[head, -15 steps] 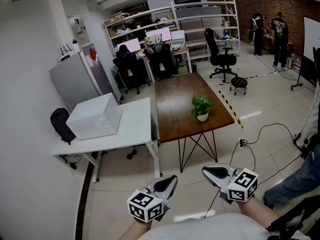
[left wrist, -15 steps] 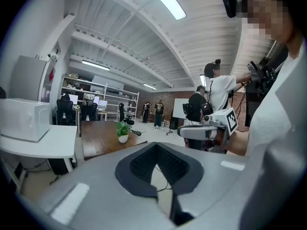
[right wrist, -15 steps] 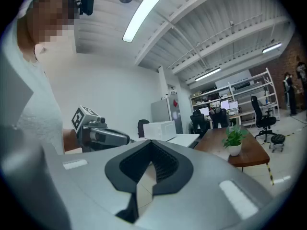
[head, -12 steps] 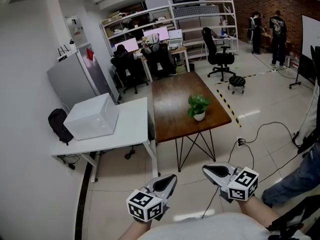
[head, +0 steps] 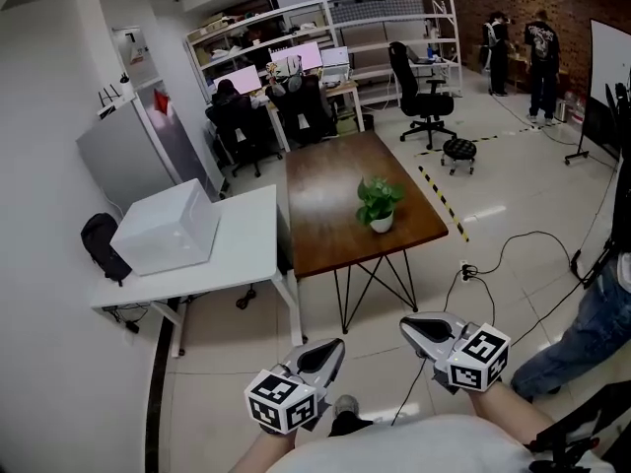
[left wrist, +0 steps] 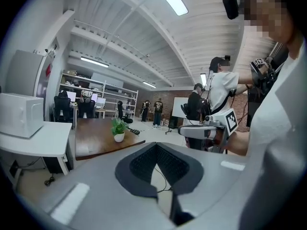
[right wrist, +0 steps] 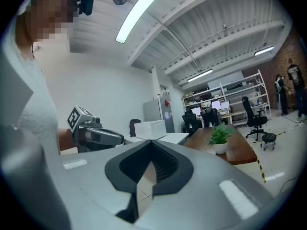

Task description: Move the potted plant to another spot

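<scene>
The potted plant [head: 378,205], green leaves in a small white pot, stands on the dark wooden table [head: 325,220] near its front right corner. It is far from both grippers. The plant [left wrist: 118,128] also shows in the left gripper view, and the plant [right wrist: 220,137] in the right gripper view. My left gripper [head: 330,349] and right gripper [head: 410,329] hover over the tiled floor well short of the table. Both are shut with nothing between their jaws. In the left gripper view the left gripper [left wrist: 156,145] has its pads together, as does the right gripper [right wrist: 151,142] in the right gripper view.
A white table [head: 246,254] bearing a white box [head: 166,227] stands left of the wooden one, with a grey cabinet [head: 128,156] and a black bag [head: 99,247] beyond. A cable [head: 473,272] trails on the floor at right. A person's leg [head: 582,333] is close on my right.
In the head view the table and plant have shifted slightly left. A shoe now shows between the grippers at the bottom. Both grippers keep their pose and stay shut.
</scene>
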Demonstrator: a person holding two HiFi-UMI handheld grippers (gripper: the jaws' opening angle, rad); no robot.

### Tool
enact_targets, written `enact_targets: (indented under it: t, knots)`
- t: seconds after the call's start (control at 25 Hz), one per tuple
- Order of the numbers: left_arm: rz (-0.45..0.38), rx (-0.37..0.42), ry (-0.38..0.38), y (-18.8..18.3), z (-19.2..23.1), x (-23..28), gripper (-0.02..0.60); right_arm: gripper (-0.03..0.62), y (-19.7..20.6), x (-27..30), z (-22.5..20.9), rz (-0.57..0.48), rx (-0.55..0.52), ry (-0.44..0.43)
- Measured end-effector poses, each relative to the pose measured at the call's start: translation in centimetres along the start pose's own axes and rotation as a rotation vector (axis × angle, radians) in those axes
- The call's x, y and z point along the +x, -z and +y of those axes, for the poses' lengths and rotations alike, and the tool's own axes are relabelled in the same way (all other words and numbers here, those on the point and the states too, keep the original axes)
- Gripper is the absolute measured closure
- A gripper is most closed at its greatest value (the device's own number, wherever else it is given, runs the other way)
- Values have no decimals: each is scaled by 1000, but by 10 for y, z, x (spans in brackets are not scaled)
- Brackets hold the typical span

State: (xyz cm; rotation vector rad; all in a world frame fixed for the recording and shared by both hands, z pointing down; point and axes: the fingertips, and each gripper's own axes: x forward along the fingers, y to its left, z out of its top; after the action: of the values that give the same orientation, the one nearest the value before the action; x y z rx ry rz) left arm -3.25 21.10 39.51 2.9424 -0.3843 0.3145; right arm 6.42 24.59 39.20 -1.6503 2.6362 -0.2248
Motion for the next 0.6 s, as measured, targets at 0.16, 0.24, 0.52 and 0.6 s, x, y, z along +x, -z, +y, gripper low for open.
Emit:
enact_targets:
  t: [0.16,0.24,0.52,0.6]
  knots:
    - [2,-5,9,-2,23,17,588,589,3,16,-20,13,-4,6]
    - [5,-9,15,-3,37,28,588,589,5,26,-33,22,-4,15]
    - [24,-35,55,-13,115,76,588,589,17,87,-88,74,20,66]
    - [34,-42,70,-17,142,91,588,589,17,108,-107,82,29,85]
